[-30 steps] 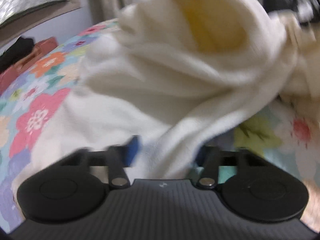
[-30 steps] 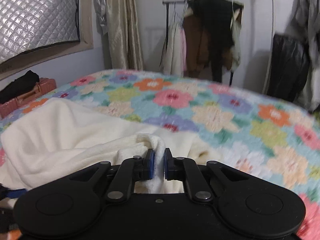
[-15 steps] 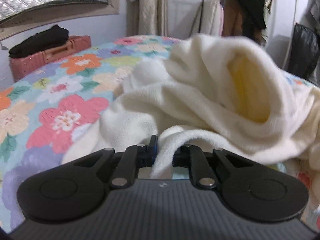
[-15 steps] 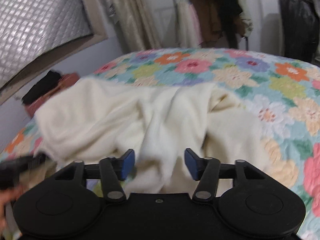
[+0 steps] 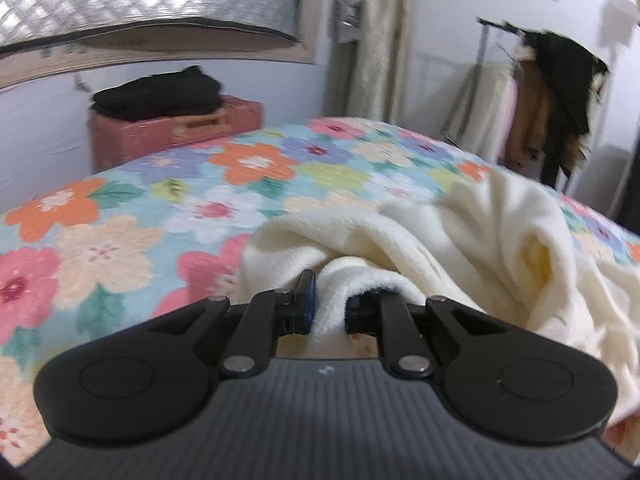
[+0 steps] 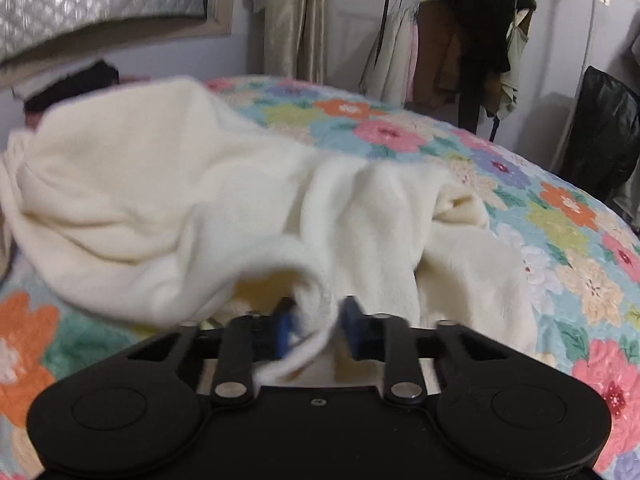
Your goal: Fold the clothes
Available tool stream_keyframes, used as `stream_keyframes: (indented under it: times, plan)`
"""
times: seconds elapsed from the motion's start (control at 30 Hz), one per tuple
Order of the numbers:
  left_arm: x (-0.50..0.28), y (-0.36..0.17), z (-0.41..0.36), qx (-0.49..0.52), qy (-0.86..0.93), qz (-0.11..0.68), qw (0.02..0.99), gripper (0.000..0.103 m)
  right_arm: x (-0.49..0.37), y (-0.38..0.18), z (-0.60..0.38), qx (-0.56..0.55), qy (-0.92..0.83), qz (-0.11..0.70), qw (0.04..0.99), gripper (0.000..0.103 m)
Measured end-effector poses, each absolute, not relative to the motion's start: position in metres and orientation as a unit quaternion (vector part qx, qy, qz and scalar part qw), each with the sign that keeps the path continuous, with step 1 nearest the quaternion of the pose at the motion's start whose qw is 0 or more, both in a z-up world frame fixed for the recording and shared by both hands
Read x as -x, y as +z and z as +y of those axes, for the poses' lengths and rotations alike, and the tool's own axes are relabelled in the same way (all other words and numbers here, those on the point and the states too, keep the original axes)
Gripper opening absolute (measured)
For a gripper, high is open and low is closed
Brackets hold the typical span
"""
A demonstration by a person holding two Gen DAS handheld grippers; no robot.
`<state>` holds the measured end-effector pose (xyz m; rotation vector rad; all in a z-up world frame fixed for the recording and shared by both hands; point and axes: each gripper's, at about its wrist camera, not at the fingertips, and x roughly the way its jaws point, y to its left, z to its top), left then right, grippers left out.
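Left gripper (image 5: pixel 328 300): clamped on a thick fold of the cream fleece garment (image 5: pixel 472 240).
Right gripper (image 6: pixel 316 322): jaws partly apart – a garment edge lies between them; grip cannot be told.
Garment: bunched on the floral bedspread (image 5: pixel 160 216).
Farther back: pink suitcase (image 5: pixel 176 128) – black clothes (image 5: pixel 160 92) on top; clothes rack (image 6: pixel 452 40).

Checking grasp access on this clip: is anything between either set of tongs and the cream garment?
Nothing visible. The left tongs are shut on a fold of the cream garment, and another fold sits between the right tongs' blue pads, not yet pinched.
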<state>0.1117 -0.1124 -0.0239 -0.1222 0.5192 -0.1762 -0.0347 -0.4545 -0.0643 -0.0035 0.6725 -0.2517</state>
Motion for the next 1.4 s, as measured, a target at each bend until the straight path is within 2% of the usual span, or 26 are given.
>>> stream_keyframes:
  times: [0.2,0.33,0.47,0.7,0.9,1.1,1.13,1.23,1.3,1.4]
  plan:
    - [-0.104,-0.002,-0.084,0.073,-0.058,0.225,0.970,0.012,0.050,-0.022,-0.435,0.005,-0.104,0.268,0.958,0.016]
    - [-0.094,0.016,-0.065,0.077,-0.034,0.199,0.976,0.012,0.061,0.001,-0.427,-0.079,-0.022,0.269,0.960,0.016]
    - [-0.085,0.031,-0.040,0.086,-0.002,0.176,0.981,0.012,0.071,-0.008,-0.417,-0.121,0.038,0.283,0.951,0.016]
    - [-0.077,0.029,-0.032,0.074,0.011,0.193,0.978,0.012,0.077,-0.036,-0.411,-0.146,0.060,0.309,0.938,0.017]
    - [-0.053,0.028,-0.042,0.031,0.029,0.171,0.984,0.012,0.072,-0.042,-0.395,-0.112,0.088,0.345,0.928,0.017]
    - [-0.075,0.002,-0.040,0.079,0.026,0.299,0.951,0.015,0.070,-0.070,-0.390,-0.116,0.089,0.372,0.917,0.017]
    - [-0.072,-0.001,-0.041,0.096,0.025,0.310,0.946,0.016,0.069,-0.074,-0.387,-0.110,0.089,0.377,0.915,0.017]
    - [-0.056,-0.005,-0.062,0.097,-0.022,0.323,0.941,0.033,0.065,-0.081,-0.381,-0.097,0.095,0.388,0.911,0.017]
    - [-0.045,-0.002,-0.077,0.106,-0.057,0.321,0.939,0.037,0.064,-0.082,-0.379,-0.103,0.106,0.389,0.909,0.017]
    - [-0.020,0.010,-0.106,0.090,-0.118,0.282,0.948,0.047,0.063,-0.080,-0.376,-0.107,0.124,0.387,0.907,0.017]
